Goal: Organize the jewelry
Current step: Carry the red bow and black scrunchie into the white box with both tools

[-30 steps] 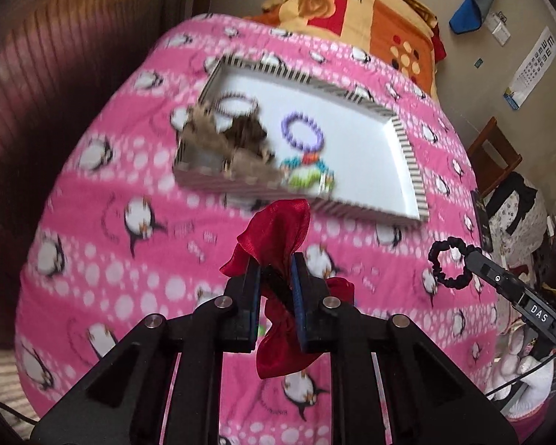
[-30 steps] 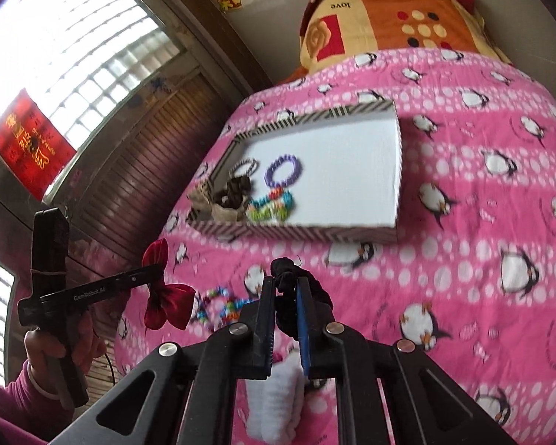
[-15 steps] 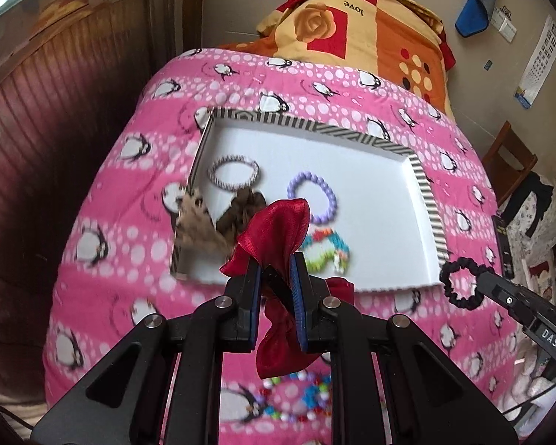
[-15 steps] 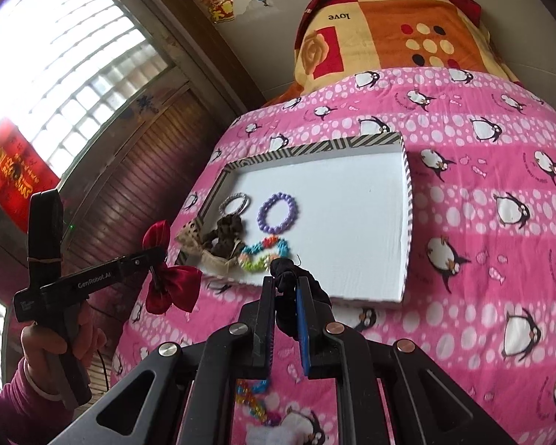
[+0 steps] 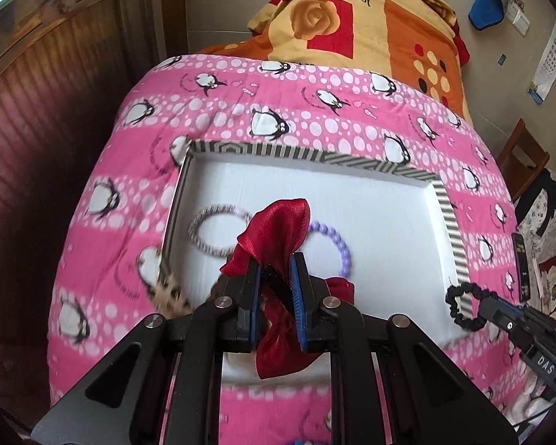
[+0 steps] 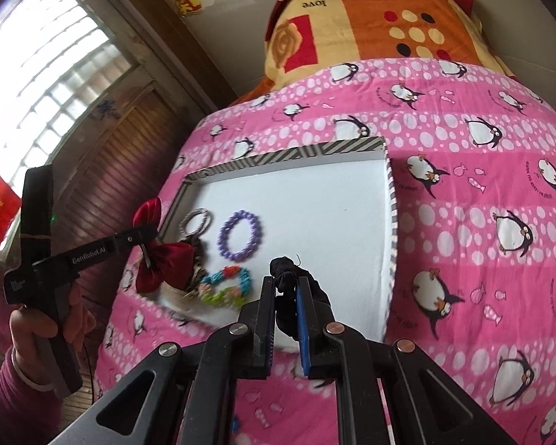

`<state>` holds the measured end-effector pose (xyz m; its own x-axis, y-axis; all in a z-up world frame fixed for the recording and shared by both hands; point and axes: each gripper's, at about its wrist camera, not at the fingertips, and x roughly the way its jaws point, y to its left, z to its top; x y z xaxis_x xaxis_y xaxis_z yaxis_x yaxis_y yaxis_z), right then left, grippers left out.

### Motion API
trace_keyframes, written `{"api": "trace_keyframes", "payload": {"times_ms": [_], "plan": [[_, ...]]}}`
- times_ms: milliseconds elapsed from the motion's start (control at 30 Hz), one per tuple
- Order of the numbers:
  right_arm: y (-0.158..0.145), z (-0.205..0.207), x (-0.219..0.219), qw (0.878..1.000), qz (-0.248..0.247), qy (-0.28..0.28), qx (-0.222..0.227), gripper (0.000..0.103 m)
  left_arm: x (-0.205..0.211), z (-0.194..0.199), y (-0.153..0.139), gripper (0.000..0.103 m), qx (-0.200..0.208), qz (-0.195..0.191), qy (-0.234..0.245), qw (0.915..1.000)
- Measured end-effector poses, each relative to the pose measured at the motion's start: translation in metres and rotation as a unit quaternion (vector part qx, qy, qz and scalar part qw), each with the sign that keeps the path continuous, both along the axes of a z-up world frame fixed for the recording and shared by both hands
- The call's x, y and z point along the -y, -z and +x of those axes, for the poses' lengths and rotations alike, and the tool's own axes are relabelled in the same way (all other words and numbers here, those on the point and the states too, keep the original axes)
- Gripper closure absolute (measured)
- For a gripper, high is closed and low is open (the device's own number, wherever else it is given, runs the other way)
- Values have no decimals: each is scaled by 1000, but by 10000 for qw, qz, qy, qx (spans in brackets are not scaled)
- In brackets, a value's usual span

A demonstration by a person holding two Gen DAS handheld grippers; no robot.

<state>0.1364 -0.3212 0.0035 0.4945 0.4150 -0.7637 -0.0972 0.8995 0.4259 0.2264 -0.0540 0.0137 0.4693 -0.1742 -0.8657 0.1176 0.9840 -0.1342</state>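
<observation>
My left gripper is shut on a red satin bow and holds it over the near left part of the white tray; it also shows in the right wrist view with the bow. My right gripper is shut on a black scrunchie above the tray's near edge; the scrunchie also shows in the left wrist view. In the tray lie a grey ring, a purple bead bracelet, a multicolour bead bracelet and brown hair ties.
The tray rests on a pink penguin quilt over a bed. An orange folded blanket lies at the far end. A wooden wall and a window are on the left. A chair stands on the right.
Both grippers have moved forward over the bed, from short of the tray to above its near part. The bow and the scrunchie stay held.
</observation>
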Motion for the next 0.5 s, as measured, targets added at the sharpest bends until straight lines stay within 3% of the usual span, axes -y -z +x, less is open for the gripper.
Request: {"api": "trace_keyframes", "payload": {"times_ms": [500], "plan": [[35, 53, -11, 9987, -386, 105, -301, 93, 13, 75, 33, 89, -106, 170, 20, 9998]]}}
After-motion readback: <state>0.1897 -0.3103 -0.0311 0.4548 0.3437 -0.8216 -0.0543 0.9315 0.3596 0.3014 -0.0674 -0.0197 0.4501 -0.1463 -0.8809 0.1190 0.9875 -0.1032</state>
